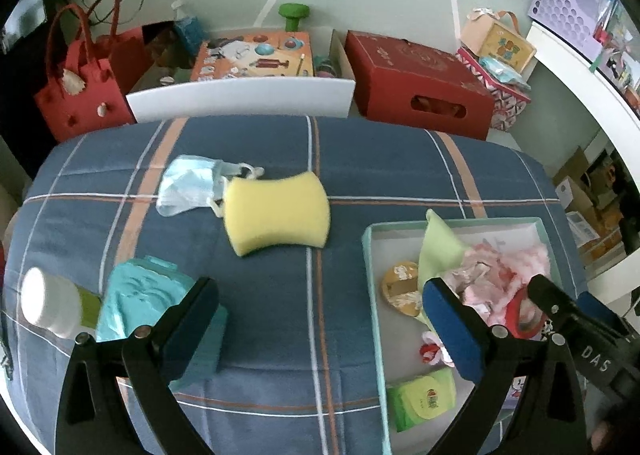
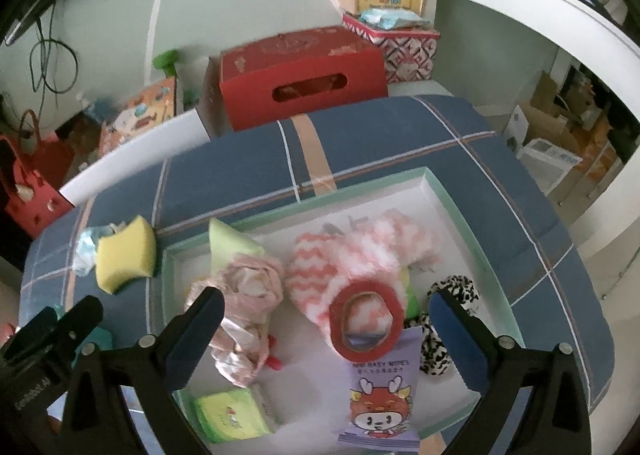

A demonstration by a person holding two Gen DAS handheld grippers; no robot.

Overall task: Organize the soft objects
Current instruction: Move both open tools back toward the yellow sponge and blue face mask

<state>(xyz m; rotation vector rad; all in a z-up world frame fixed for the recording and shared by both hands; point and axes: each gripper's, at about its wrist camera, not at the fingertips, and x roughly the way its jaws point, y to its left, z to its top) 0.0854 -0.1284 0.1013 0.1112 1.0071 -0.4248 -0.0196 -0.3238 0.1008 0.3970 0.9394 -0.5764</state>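
On the blue plaid cover lie a yellow sponge (image 1: 276,211), a crumpled light-blue face mask (image 1: 188,183) touching its far left corner, and a teal wipes pack (image 1: 152,303). My left gripper (image 1: 320,315) hangs open over bare cover, nothing between its fingers. A green-rimmed white tray (image 2: 320,197) holds a pink-and-white fuzzy sock (image 2: 360,251), a red tape roll (image 2: 366,319), a pink cloth (image 2: 244,295), a light-green cloth (image 2: 228,243), a leopard scrunchie (image 2: 452,291) and two wipes packs. My right gripper (image 2: 326,311) is open above these, gripping nothing.
A white-capped bottle (image 1: 48,303) lies at the cover's left edge beside the teal pack. Behind the bed stand a red box (image 1: 420,83), a white bin of toys (image 1: 240,95) and a red bag (image 1: 80,83). A white shelf (image 2: 540,11) curves along the right.
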